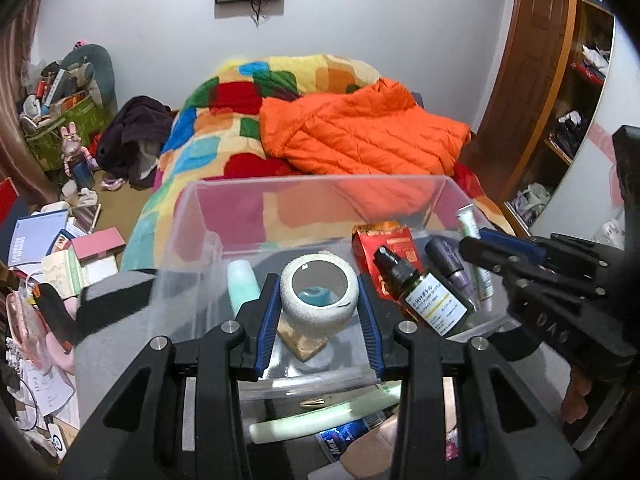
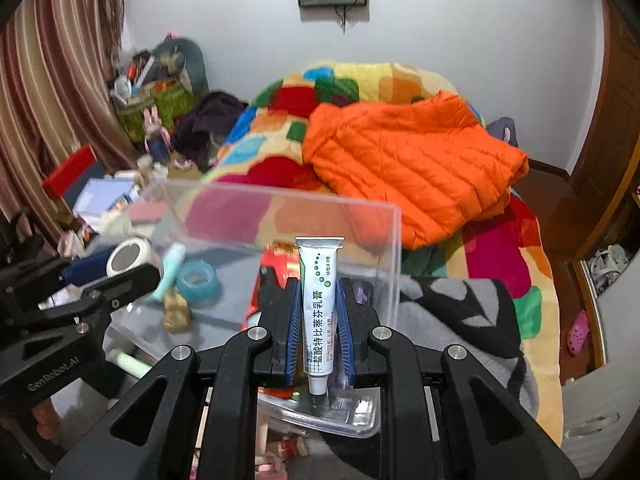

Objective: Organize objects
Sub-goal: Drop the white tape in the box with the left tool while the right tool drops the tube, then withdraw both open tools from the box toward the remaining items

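A clear plastic bin (image 1: 192, 216) stands on the bed's near end; it also shows in the right wrist view (image 2: 394, 240). My left gripper (image 1: 319, 300) is shut on a white tape roll (image 1: 319, 312) and holds it over the bin. My right gripper (image 2: 319, 316) is shut on a white ointment tube (image 2: 319, 300), upright over the bin's right side. In the bin lie a red box (image 1: 384, 240), a dark dropper bottle (image 1: 424, 296), a purple bottle (image 1: 448, 264), a mint tube (image 1: 242, 284), a teal tape ring (image 2: 198, 280) and a small tan piece (image 2: 176, 308).
An orange puffer jacket (image 1: 360, 128) lies on the colourful blanket (image 1: 208, 136) behind the bin. Books and boxes (image 1: 60, 248) clutter the left. A pale green tube (image 1: 320, 412) lies in front of the bin. A wooden wardrobe (image 1: 540, 60) stands at the right.
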`<state>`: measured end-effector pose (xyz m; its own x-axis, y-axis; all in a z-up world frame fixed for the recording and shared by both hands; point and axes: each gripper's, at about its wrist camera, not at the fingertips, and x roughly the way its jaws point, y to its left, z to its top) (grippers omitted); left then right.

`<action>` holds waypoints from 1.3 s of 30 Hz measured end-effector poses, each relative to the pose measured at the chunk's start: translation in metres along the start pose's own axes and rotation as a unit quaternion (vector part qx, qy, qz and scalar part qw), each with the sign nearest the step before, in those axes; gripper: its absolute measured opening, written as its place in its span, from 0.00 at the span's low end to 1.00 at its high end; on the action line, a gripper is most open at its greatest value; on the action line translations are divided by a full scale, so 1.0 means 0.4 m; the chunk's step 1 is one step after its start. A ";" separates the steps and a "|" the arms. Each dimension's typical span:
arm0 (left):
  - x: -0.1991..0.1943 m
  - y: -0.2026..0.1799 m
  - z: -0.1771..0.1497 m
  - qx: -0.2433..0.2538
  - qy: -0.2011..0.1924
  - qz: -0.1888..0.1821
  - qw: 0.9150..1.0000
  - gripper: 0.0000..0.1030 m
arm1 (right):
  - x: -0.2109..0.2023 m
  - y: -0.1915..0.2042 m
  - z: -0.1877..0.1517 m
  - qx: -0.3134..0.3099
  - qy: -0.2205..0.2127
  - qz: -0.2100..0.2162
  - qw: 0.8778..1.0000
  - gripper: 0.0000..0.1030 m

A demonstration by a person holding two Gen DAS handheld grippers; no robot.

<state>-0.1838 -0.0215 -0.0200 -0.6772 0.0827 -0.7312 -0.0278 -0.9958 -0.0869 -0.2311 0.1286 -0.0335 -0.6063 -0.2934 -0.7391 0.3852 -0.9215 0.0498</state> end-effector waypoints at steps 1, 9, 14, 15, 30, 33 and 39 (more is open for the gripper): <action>0.006 -0.002 -0.003 0.001 0.004 -0.002 1.000 0.36 | 0.008 0.001 -0.005 -0.003 0.006 0.001 1.000 0.15; -0.007 -0.011 -0.013 0.007 0.011 -0.014 1.000 0.39 | 0.008 -0.006 -0.014 0.009 0.029 0.027 0.999 0.16; -0.060 -0.019 -0.016 0.013 -0.008 -0.017 1.000 0.52 | -0.040 -0.016 -0.013 0.023 0.013 0.042 0.999 0.31; -0.075 -0.022 -0.019 0.017 -0.012 -0.018 1.000 0.54 | -0.053 -0.017 -0.014 0.025 0.009 0.045 0.999 0.32; -0.113 -0.027 -0.178 0.065 0.037 -0.018 0.997 0.66 | -0.191 -0.031 -0.141 0.035 0.000 0.071 0.997 0.55; -0.086 -0.025 -0.206 0.071 0.058 -0.022 0.996 0.66 | -0.180 -0.025 -0.180 0.031 0.023 0.076 0.996 0.55; -0.039 -0.030 -0.215 0.073 0.091 -0.053 0.992 0.66 | -0.152 0.004 -0.266 0.012 0.062 0.085 0.994 0.55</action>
<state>-0.1096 -0.0076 -0.0656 -0.5217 0.1786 -0.8342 -0.2067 -0.9752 -0.0795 -0.1198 0.1721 -0.0599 -0.4427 -0.4124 -0.7962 0.4561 -0.8681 0.1960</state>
